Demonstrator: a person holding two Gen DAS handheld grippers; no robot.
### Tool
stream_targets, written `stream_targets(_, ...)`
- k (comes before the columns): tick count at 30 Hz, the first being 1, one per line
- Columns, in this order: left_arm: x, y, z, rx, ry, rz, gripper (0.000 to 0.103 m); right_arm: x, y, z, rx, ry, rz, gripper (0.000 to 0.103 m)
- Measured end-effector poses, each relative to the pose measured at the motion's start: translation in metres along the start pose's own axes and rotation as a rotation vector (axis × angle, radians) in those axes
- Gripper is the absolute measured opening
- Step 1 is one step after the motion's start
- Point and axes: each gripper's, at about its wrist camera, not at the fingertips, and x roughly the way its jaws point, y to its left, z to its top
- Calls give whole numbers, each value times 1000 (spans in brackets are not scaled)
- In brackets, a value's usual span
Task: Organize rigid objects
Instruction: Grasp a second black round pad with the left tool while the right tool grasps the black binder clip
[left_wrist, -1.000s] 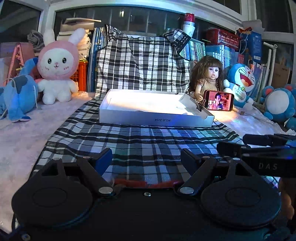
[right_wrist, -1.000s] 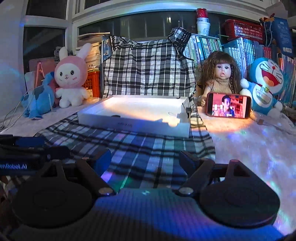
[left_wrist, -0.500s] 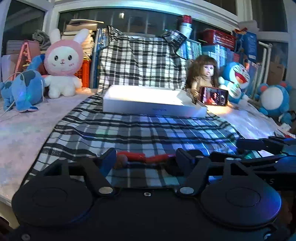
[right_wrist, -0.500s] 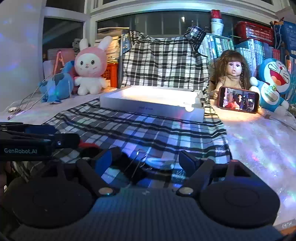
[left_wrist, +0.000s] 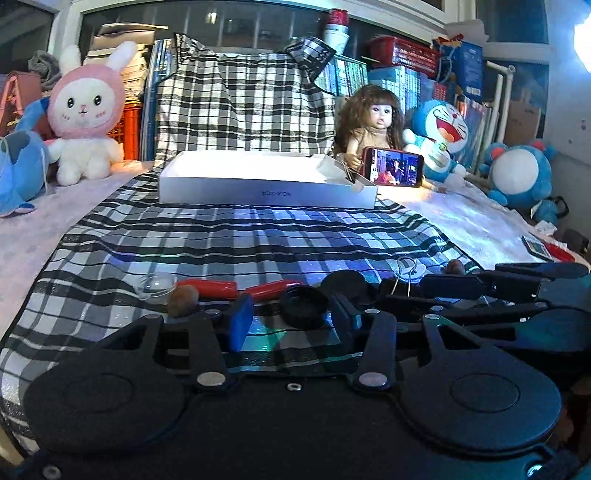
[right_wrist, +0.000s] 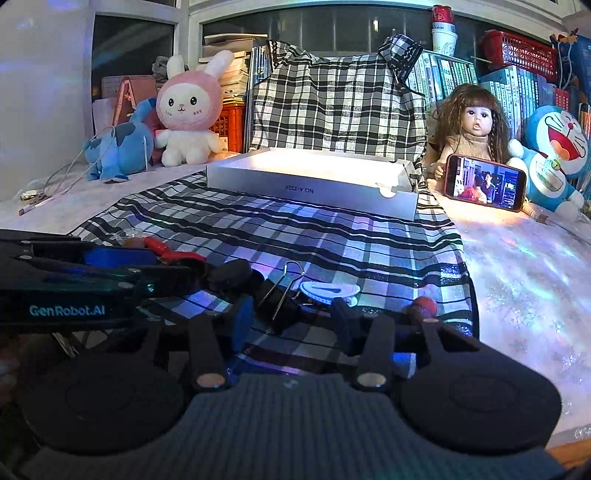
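Several small items lie along the near edge of the checked cloth. My left gripper is closing around a black round cap, and its pads stand clear of the cap. To the cap's left lie red tool handles, a brown nut and a clear small cup. My right gripper is closing with a black binder clip between its fingers, untouched. A white clip lies just beyond it. An open white box sits at the far end of the cloth.
A second black disc lies between the two grippers. A small brown ball is by my right finger. A lit phone leans on a doll. Plush toys and books line the back.
Both grippers have drawn back and sunk toward the cloth's near edge, bringing the small items into view. Both pairs of jaws have narrowed, the left around the cap and the right around the binder clip.
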Motion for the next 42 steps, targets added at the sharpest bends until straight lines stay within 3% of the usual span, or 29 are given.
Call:
stream_targets(6, 5, -7, 0, 23, -1, -24, 43, -2, -8, 1, 1, 6, -30, 52)
stream_targets(8, 7, -7, 1, 22, 0, -22, 40, -3, -12, 1, 14, 10, -34, 51)
stream_targets(10, 8, -6, 1, 9, -5, -11, 31, -4, -16, 2, 43, 19, -28, 47)
stream_targets(20, 4, 1, 1, -8, -27, 29, 31, -3, -26, 4, 97, 25, -66, 42)
stream_targets(29, 2, 2, 1, -17, -25, 32, 31, -7, -25, 9, 165, 21, -18, 45)
stream_targets(35, 2, 2, 1, -17, -26, 34, 31, 2, -20, 9, 172, 38, -46, 45)
stream_targets(39, 2, 3, 1, -18, -25, 36, 31, 6, -20, 9, 191, 45, -69, 54)
stream_targets(42, 2, 4, 1, -17, -25, 36, 31, 10, -18, 10, 206, 52, -72, 54)
